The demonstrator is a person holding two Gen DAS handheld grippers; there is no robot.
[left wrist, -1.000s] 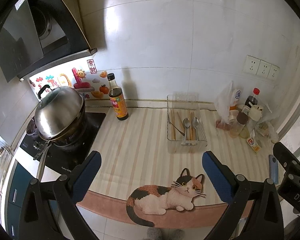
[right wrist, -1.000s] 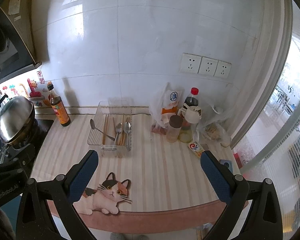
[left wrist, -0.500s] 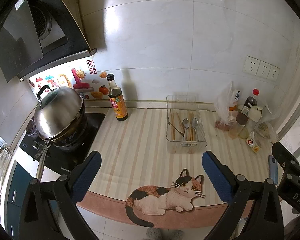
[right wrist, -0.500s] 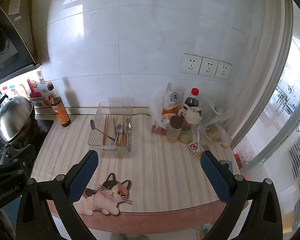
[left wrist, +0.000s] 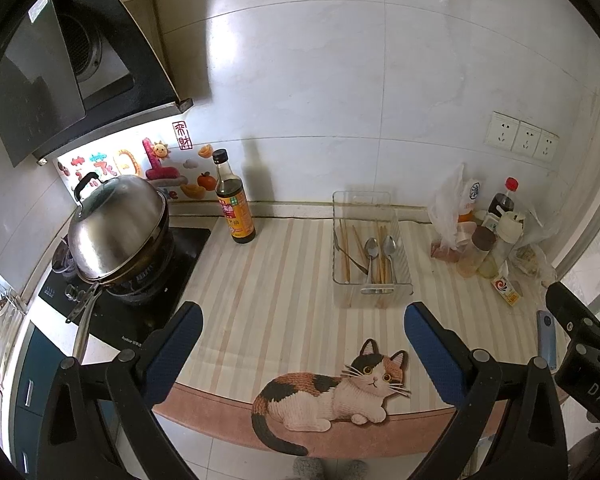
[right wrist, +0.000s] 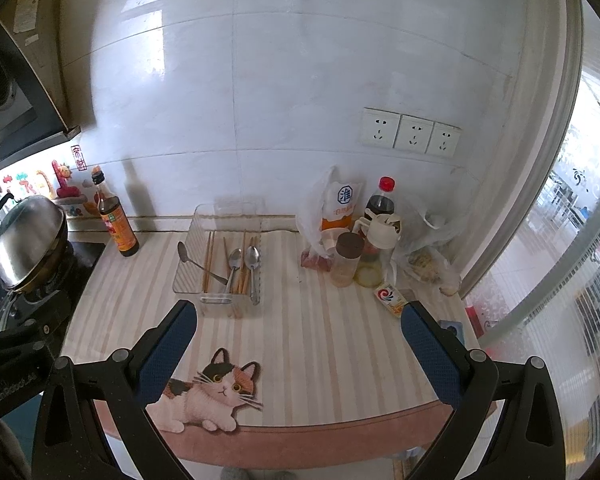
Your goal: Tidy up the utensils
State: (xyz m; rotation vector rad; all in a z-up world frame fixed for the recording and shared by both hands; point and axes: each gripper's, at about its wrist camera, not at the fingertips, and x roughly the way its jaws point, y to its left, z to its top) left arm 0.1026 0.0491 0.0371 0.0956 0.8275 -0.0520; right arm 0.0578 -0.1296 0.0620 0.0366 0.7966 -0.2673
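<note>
Grippers first, since they sit nearest: the left gripper (left wrist: pixel 302 338) fills the bottom of its frame with its blue pads spread wide and nothing between them, and the right gripper (right wrist: pixel 298 336) is the same, wide and empty, low in its own view. Both hang over the front edge of the striped counter mat (left wrist: pixel 268 280), above the cat picture (left wrist: pixel 332 392) at the lower middle.

Farther in, at the middle of each frame, sits the clear plastic tray (right wrist: pixel 220 264) with the utensils: wooden chopsticks (right wrist: pixel 209 260) lying lengthwise, two spoons (right wrist: pixel 244 260) side by side, and a third spoon (right wrist: pixel 196 262) slanted across the tray with its bowl poking over the left wall.

From where I stand the trouble looks likely there. That slanted spoon crosses the chopsticks, so pulling it could drag them askew, and the light tray may well slide or tip if a finger catches its wall. Smooth metal handles could slip from the pads too.

Beyond and to the right of the tray crowd a plastic bag (right wrist: pixel 332 208), a red-capped bottle (right wrist: pixel 380 204) and jars (right wrist: pixel 346 260); a wide swing might topple them. At the left stands a sauce bottle (left wrist: pixel 232 204), then the lidded wok (left wrist: pixel 116 228) on the stove, its long handle jutting toward the left gripper.
</note>
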